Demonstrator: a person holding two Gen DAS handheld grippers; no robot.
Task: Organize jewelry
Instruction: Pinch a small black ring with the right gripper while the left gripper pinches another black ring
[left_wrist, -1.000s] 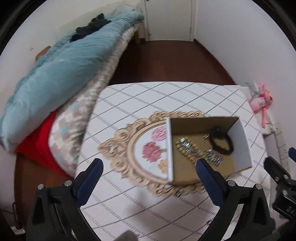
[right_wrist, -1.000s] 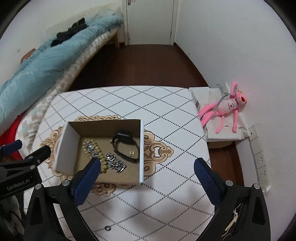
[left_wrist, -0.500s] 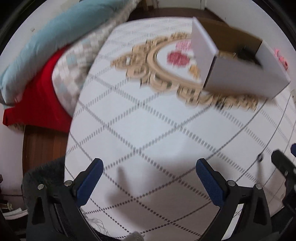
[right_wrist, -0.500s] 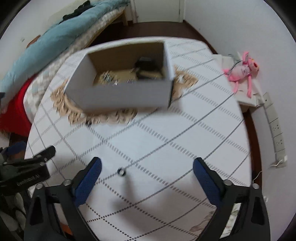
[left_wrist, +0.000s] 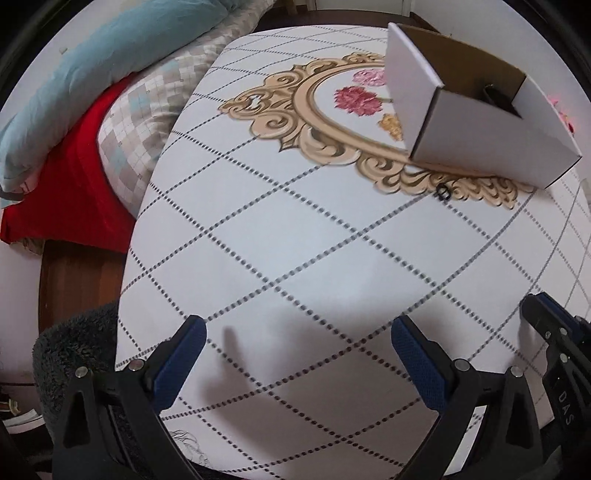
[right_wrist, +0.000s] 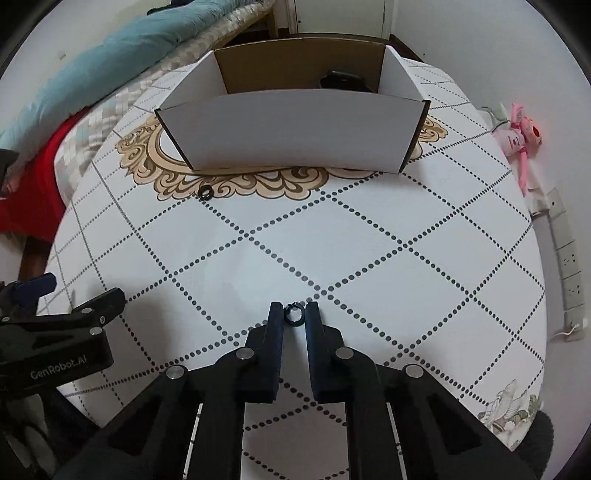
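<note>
A white cardboard box (right_wrist: 295, 129) with jewelry inside stands on the far part of the patterned table; it also shows in the left wrist view (left_wrist: 480, 122). A small black ring (right_wrist: 294, 315) lies on the tablecloth between my right gripper's fingertips; my right gripper (right_wrist: 294, 314) is closed around it, low at the table. A second black ring (right_wrist: 205, 192) lies near the box's front left corner, also in the left wrist view (left_wrist: 443, 192). My left gripper (left_wrist: 297, 341) is open and empty above the near table edge.
A bed with a blue duvet (left_wrist: 92, 66) and a red sheet (left_wrist: 70, 184) runs along the left of the table. A pink plush toy (right_wrist: 521, 136) and wall sockets (right_wrist: 569, 273) are on the right. A dark fluffy seat (left_wrist: 70, 354) is at the near left.
Both grippers dropped low toward the near table. My right gripper went from wide open to closed around the small black ring. The left gripper stayed open.
</note>
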